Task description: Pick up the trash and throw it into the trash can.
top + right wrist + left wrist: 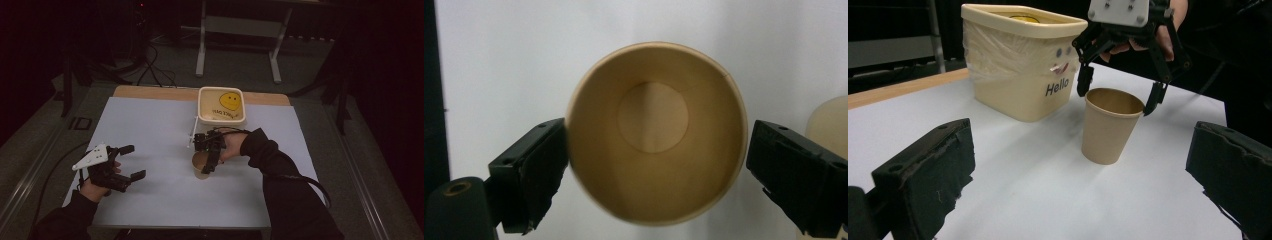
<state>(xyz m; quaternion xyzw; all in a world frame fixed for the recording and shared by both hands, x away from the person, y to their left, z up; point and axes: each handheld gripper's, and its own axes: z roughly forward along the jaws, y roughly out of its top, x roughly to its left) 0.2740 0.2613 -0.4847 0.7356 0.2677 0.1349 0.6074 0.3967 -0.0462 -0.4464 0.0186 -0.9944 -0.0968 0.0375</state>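
Right gripper over the cup, pointing straight down, jaws spread wide to either side of the rim. From the left gripper view: cup upright on the white table, right gripper poised above it, one black fingertip just off the near-left rim, the other off the right rim. No squeeze on the paper wall to be seen. In the right gripper view: looking right into the cup, round bottom plain, nothing inside. Left jaw close against the outer wall, touching or a hair off, cannot tell which. Right jaw standing just apart from the rim, a sliver of table between.

Cup near mid-table, a little toward the person's side, just in front of the cream tub. Tub at the far edge, smiley face inside, "Hello" printed on its wall, clear wrap round the upper part. Cup and tub near each other, not touching.

Left gripper off at the left side of the table, well apart from the cup. Jaws gaping wide, holding nothing, aimed across toward cup and tub. Grey plate on top, hand wrapped round the handle.
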